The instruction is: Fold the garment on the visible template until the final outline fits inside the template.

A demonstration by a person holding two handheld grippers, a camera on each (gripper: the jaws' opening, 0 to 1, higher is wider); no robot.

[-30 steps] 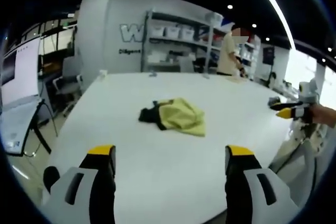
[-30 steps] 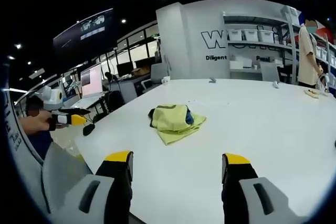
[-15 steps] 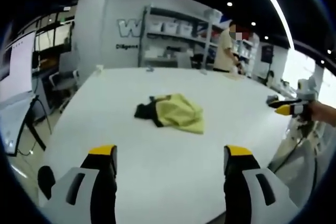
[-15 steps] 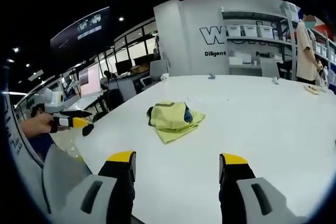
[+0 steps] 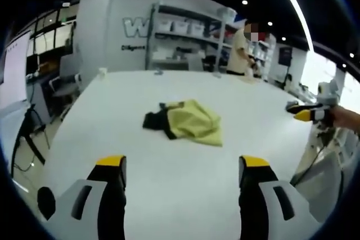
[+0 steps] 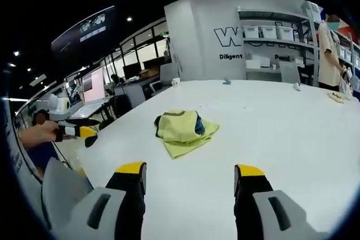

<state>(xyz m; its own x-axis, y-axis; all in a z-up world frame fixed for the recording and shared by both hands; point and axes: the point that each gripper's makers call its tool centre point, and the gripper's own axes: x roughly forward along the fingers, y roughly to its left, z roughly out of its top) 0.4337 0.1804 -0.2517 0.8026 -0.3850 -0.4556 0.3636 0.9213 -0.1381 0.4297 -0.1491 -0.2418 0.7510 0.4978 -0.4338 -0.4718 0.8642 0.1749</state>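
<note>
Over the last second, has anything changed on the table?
Nothing on the table moved. The crumpled yellow garment lies where it was on the white table. Both hand-held grippers, left and right, stay open and short of it; the views merely drifted.

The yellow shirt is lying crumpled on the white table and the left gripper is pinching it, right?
Not quite. The yellow shirt does lie crumpled on the white table, but the left gripper is open and apart from it, as the left gripper view shows.

The grey wall [image 6: 208,32] carries a large "W" and, below it, the small word "Diligent".
</note>
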